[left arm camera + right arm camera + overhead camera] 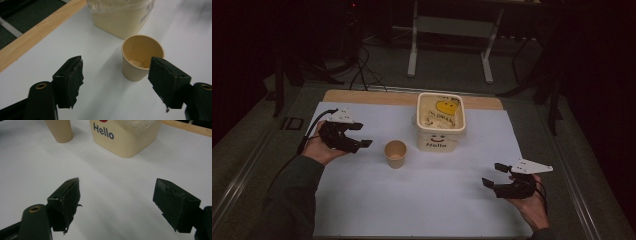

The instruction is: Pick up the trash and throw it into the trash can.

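While both grippers hang with jaws spread and empty, a paper cup (395, 153) stands upright on the white table (422, 200).

Left gripper (362, 135) sits just beside the cup; right gripper (495, 175) is well apart. A cream tub (441, 122) marked "Hello" stands near the cup.

Tan paper cup (395, 153), cream tub (441, 122) with yellow smiley, white table sheet (412, 200).

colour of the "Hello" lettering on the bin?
Dark navy on the cream square plastic bin; clearest in the right gripper view.
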Demonstrator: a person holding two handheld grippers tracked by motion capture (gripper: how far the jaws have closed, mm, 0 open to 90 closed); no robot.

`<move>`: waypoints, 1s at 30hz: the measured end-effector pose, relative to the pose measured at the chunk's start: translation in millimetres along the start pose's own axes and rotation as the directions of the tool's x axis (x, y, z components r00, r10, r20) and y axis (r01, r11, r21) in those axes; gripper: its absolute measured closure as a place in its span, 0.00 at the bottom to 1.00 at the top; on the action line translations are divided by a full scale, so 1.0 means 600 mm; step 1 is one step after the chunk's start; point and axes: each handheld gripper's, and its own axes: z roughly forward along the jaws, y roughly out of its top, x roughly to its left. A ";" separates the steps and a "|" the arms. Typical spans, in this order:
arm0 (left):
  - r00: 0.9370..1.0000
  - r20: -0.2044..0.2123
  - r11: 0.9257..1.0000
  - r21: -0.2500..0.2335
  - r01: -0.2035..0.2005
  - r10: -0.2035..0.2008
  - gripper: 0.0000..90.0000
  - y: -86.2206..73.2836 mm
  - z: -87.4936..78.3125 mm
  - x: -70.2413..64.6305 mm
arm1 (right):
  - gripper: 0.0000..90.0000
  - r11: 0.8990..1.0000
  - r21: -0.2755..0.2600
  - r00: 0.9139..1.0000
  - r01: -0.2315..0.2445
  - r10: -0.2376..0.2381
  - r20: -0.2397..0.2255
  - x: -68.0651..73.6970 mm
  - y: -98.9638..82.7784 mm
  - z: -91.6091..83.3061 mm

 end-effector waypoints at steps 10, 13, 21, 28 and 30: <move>0.998 0.039 0.999 0.027 -0.042 0.041 0.28 0.038 0.003 0.000 | 0.23 1.000 0.004 1.000 -0.001 0.001 -0.003 -0.001 0.000 0.001; 0.998 0.038 0.998 0.029 -0.052 0.051 0.28 0.046 0.003 0.000 | 0.23 1.000 0.005 1.000 -0.002 0.002 -0.003 -0.002 0.000 0.001; 0.995 0.051 0.994 0.060 -0.094 0.091 0.28 0.077 0.007 -0.003 | 0.23 1.000 0.005 1.000 -0.006 0.006 -0.006 -0.003 -0.001 0.000; 0.992 0.058 0.988 0.102 -0.119 0.113 0.28 0.099 0.017 -0.009 | 0.23 1.000 0.006 1.000 -0.007 0.007 -0.008 -0.004 -0.001 0.000; 0.991 0.062 0.985 0.117 -0.128 0.122 0.28 0.104 0.021 -0.011 | 0.23 1.000 0.008 1.000 -0.008 0.008 -0.008 -0.003 -0.001 0.001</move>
